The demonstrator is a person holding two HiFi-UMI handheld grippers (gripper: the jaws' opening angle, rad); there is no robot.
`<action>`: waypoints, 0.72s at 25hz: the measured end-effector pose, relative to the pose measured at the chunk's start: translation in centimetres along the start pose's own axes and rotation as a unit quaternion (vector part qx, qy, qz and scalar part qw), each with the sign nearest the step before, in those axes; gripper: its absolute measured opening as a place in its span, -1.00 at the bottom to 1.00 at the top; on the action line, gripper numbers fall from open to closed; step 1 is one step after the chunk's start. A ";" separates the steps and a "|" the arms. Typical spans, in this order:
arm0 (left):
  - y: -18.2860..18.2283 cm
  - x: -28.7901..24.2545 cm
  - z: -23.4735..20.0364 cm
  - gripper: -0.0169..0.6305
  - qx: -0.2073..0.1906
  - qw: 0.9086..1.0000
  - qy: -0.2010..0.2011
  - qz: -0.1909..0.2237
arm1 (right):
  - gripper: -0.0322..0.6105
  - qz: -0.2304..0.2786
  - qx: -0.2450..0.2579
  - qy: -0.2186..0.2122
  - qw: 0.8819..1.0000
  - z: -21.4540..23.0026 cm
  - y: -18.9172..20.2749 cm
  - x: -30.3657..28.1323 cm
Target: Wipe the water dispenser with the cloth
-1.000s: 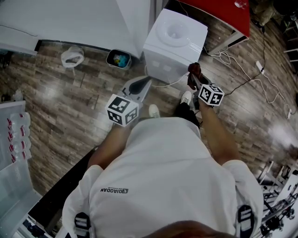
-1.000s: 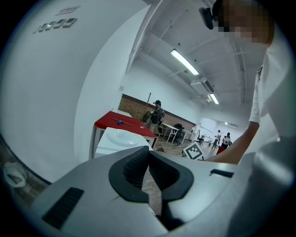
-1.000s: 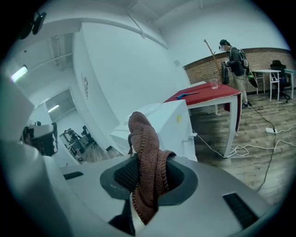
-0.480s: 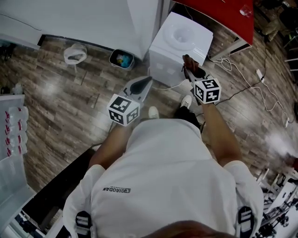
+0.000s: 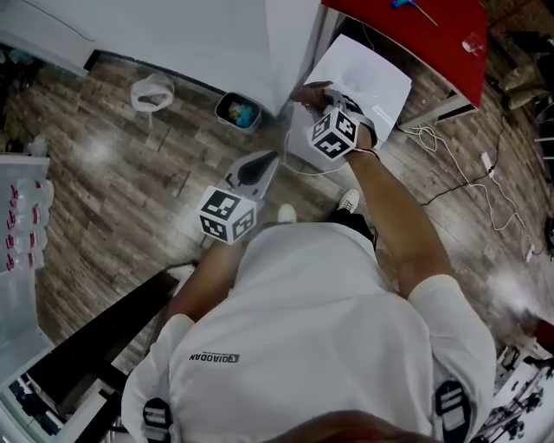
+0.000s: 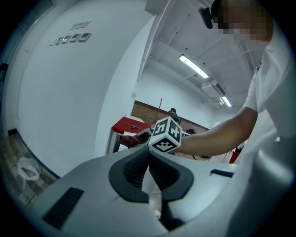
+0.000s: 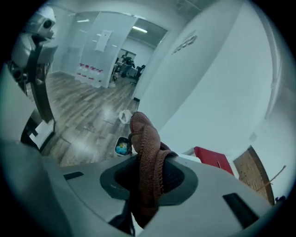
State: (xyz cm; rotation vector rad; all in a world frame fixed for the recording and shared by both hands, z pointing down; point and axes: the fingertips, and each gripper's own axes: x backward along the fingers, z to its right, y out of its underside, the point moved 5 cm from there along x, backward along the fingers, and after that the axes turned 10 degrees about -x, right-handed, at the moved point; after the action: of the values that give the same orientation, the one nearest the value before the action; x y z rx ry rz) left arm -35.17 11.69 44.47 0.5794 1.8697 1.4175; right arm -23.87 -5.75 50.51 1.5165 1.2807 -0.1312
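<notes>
water dispenser (image 5: pixel 382 83) stands on wood-plank floor (image 5: pixel 112 182) beside white wall (image 5: pixel 199 35).

I see a small bin (image 5: pixel 237 111) holding blue litter by the far wall (image 5: pixel 173 35), a white bag (image 5: pixel 152 90) on the wood floor (image 5: pixel 104 173) left of it, and cables (image 5: pixel 426 137) trailing right, near a red table (image 5: pixel 415 26).

You wear a white short-sleeved shirt (image 5: pixel 320 320), with small dark lettering (image 5: pixel 214 356) on its left back and dark buckled straps (image 5: pixel 452 407) at its shoulders. Beyond the shirt's front show black trousers (image 5: pixel 346 216) and white shoes (image 5: pixel 286 212). Your grey left tool (image 6: pixel 148 155) and right tool (image 7: pixel 150 162) each bear a black-and-white marker cube (image 5: pixel 227 215).
</notes>
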 end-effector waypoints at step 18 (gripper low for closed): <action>-0.1 -0.8 -1.7 -0.96 0.008 1.000 0.010 0.003 | -0.62 -0.070 -0.002 -0.001 0.998 0.0 4.9 0.0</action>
State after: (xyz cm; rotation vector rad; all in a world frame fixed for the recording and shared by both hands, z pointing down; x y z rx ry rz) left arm -35.96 10.04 44.85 0.5815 1.8991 1.4181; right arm -20.17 -4.92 53.65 1.4224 1.3848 -0.2219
